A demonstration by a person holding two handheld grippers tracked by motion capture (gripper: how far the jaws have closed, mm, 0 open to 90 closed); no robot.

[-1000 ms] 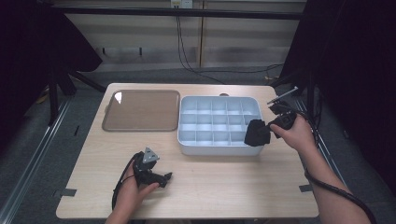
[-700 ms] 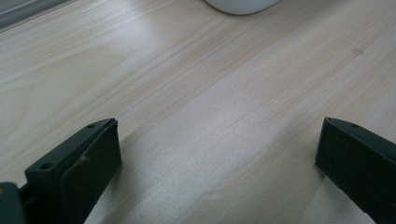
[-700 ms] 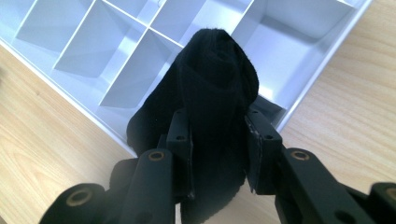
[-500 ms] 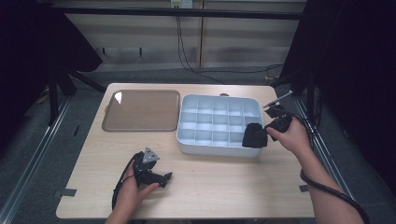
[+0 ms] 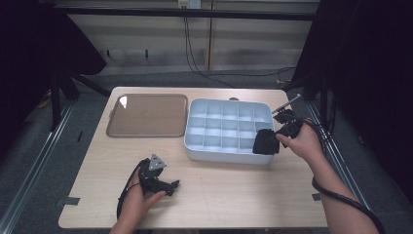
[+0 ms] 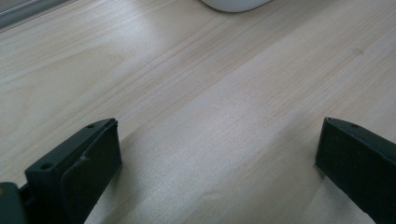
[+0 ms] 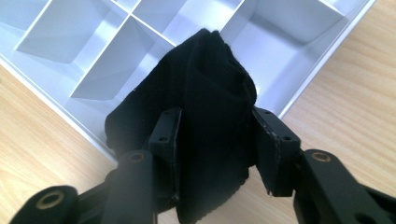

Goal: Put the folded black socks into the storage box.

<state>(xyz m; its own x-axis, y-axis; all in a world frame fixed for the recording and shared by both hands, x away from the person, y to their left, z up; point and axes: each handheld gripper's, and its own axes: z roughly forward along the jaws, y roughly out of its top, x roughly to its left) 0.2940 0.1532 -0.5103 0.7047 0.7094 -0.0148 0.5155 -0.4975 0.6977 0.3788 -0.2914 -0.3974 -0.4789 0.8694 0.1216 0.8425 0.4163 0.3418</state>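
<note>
A folded black cloth (image 5: 265,141) hangs over the near right corner of the white compartment tray (image 5: 214,111). My right gripper (image 5: 273,138) is shut on it; in the right gripper view the black cloth (image 7: 205,112) bulges up between both pads above the white compartment tray (image 7: 70,42). My left gripper (image 5: 171,186) lies low on the table near the front edge, left of centre. In the left gripper view its jaws stand wide apart over bare wood, so my left gripper (image 6: 217,154) is open and holds nothing.
A brown flat tray (image 5: 147,114) lies at the back left of the wooden table (image 5: 234,190). Cables trail from both grippers. Dark curtains and metal rails flank the table. A rounded corner of the white tray (image 6: 233,3) shows beyond the left jaws.
My right gripper has carried the black cloth a little lower and toward the tray's near right corner. The left gripper has stayed put.
</note>
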